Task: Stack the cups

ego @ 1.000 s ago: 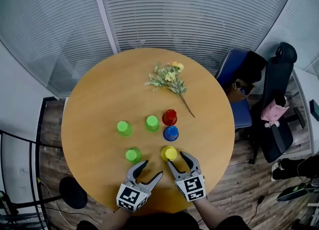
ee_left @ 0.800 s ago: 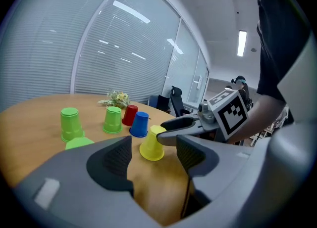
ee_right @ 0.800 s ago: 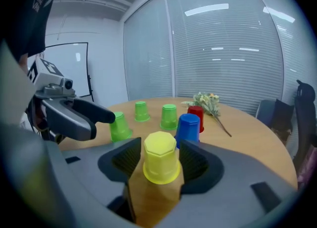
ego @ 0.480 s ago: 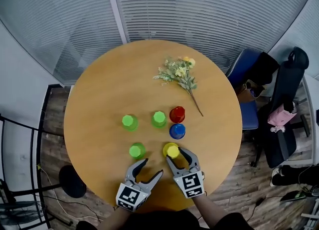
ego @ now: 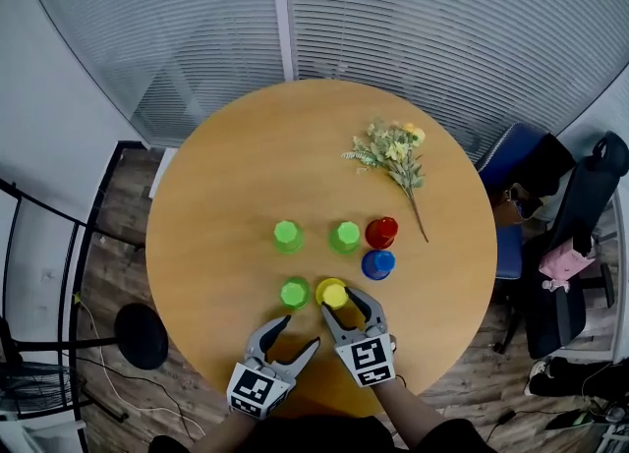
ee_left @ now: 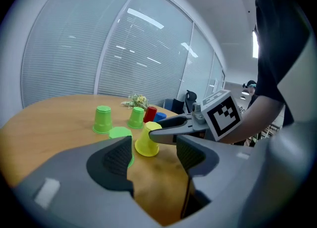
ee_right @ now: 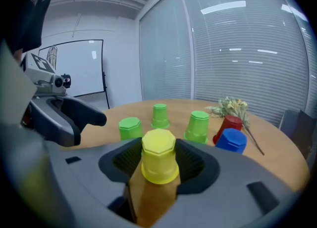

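Note:
Six upturned cups stand on the round wooden table [ego: 216, 186]: three green [ego: 287, 235] [ego: 345, 236] [ego: 294, 293], a red one [ego: 381, 232], a blue one [ego: 377, 264] and a yellow one [ego: 333, 294]. My right gripper [ego: 338, 302] reaches around the yellow cup [ee_right: 158, 155]. Its jaws have just been opening, and the cup stands between the pads with slim gaps either side. My left gripper [ego: 299, 333] is open and holds nothing, just short of the nearest green cup [ee_left: 119, 133]. The yellow cup [ee_left: 147, 140] shows to its right.
A sprig of dried flowers [ego: 395, 156] lies at the table's far right, beyond the red cup. Blue and black office chairs [ego: 560, 235] stand off the table's right side. A round black stool base [ego: 141, 336] sits on the floor at the left.
My right gripper has slid forward so the yellow cup now sits between its jaws instead of at their tips. The left gripper has crept toward the near green cup. The head view has shifted.

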`<state>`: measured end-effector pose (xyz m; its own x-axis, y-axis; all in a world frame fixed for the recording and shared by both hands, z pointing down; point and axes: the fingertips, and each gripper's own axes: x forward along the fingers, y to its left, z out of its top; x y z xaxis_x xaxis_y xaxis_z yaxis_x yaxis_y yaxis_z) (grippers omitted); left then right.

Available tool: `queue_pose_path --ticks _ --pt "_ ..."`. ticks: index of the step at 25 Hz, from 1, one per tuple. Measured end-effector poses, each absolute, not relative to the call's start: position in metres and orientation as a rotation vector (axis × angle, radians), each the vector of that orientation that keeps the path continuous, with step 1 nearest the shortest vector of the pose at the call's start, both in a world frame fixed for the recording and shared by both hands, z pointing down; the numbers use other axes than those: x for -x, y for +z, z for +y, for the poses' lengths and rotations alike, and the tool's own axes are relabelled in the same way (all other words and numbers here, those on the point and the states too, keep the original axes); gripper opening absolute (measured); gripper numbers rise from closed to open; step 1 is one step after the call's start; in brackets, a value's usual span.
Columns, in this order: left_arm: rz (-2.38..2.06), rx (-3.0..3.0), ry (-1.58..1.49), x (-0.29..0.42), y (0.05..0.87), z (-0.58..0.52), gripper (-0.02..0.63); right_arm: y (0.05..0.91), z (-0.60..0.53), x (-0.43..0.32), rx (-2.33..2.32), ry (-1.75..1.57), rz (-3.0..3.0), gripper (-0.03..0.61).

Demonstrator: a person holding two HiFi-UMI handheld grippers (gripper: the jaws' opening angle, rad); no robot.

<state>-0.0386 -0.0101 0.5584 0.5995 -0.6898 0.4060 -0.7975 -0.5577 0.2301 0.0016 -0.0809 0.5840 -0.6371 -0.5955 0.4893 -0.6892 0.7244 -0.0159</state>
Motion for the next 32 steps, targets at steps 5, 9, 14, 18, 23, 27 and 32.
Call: queue_pose_path --ticks 5,9,14,18,23,27,32 --pt "-1.218 -2.421 0.367 0.047 0.560 -0.008 0.268 0.589 -0.083 0.008 -0.972 0.273 -2.470 0.215" --pt "-1.209 -2.418 0.365 0.049 0.562 -0.006 0.268 0.589 -0.084 0.013 -0.964 0.275 -2.473 0.215" --pt "-1.187 -2.439 0.358 0.047 0.558 -0.009 0.268 0.578 -0.085 0.012 -0.997 0.318 -2.501 0.229" --pt "-1.146 -2.466 0.347 0.035 0.554 -0.014 0.268 0.561 -0.089 0.000 -1.067 0.341 -2.530 0.230" --pt "-1.059 -2.531 0.324 0.006 0.544 -0.021 0.268 0.545 -0.099 -0.032 -1.196 0.349 -2.508 0.230" --pt "-0.991 -2.585 0.315 -0.020 0.539 -0.029 0.268 0.544 -0.107 -0.059 -1.260 0.348 -2.466 0.230" --pt "-0.948 -2.616 0.314 -0.046 0.537 -0.041 0.268 0.553 -0.118 -0.085 -1.301 0.352 -2.415 0.230"
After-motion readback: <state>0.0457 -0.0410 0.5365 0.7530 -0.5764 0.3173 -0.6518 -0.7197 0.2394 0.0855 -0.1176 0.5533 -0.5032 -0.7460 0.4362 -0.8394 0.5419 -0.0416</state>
